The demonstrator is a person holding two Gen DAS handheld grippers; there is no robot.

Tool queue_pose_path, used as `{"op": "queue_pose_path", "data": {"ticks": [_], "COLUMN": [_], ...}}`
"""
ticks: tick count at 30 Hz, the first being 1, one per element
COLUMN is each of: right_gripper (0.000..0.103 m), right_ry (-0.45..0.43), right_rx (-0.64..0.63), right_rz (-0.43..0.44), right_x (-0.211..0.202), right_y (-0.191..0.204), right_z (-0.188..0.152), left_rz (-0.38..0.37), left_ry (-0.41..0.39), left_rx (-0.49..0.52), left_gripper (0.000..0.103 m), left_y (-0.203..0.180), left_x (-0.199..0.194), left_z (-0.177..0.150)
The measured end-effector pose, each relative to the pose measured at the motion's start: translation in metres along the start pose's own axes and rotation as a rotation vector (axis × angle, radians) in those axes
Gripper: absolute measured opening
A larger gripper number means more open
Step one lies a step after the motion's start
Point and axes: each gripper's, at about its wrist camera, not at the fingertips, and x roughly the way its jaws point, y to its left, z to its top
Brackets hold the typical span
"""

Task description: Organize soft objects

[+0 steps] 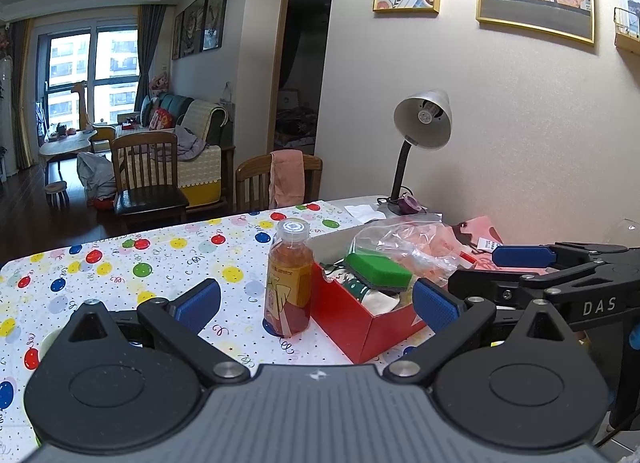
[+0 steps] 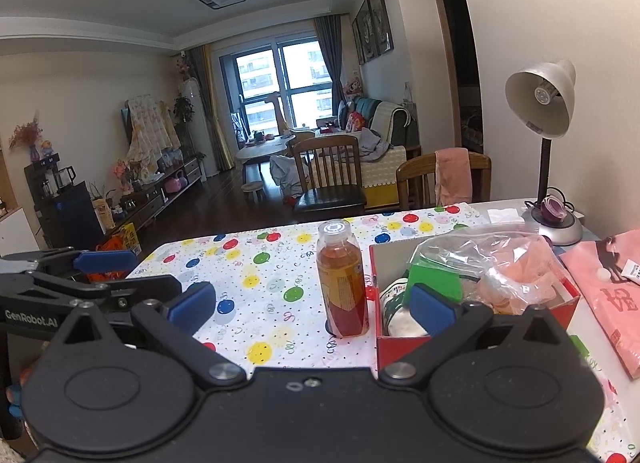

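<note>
left gripper (image 1: 316, 301): blue-padded jaws spread wide, nothing between them, hovering above the balloon-print tablecloth (image 1: 160, 263). right gripper (image 2: 312, 303): jaws likewise spread, released, nothing held; in the left wrist view it enters at 3 o'clock, well apart from the left one.

open red cardboard box (image 1: 360, 323) sits on the cloth just right of centre. inside it: a green scouring sponge with a dark grey underside (image 1: 378, 271), lying tilted on top of folded white-and-green cloth items (image 1: 372, 297). a clear zip plastic bag with pale pink soft contents (image 1: 408, 241) rests over the box's far side, toward 1 o'clock from the sponge.

clear plastic bottle of amber drink with a white cap (image 1: 289, 279) stands upright just beside the box's left wall; cannot tell whether it touches.

flat pink printed packet (image 2: 612, 295) lies on the table at 3 o'clock of the box in the right wrist view. silver gooseneck desk lamp (image 1: 422, 119) stands at the table's far edge against the wall, at 1 o'clock.
</note>
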Motion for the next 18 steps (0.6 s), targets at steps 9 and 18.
{"op": "queue_pose_path", "data": {"ticks": [9,18], "right_gripper": [0.103,0.103], "right_ry": [0.004,0.016], "right_rx": [0.005,0.006], "right_rz": [0.001,0.002], "right_x": [-0.0001,0.0018], "right_y": [0.0012,0.0014], "right_z": [-0.0002,-0.0022], "left_rz": [0.006,0.003], "left_ry": [0.006,-0.002], "left_rx": [0.001,-0.008], "left_gripper": [0.103,0.103], "left_y": [-0.0011,0.0025], "left_x": [0.0024,0.0018], "left_z": [0.0006,-0.0003]}}
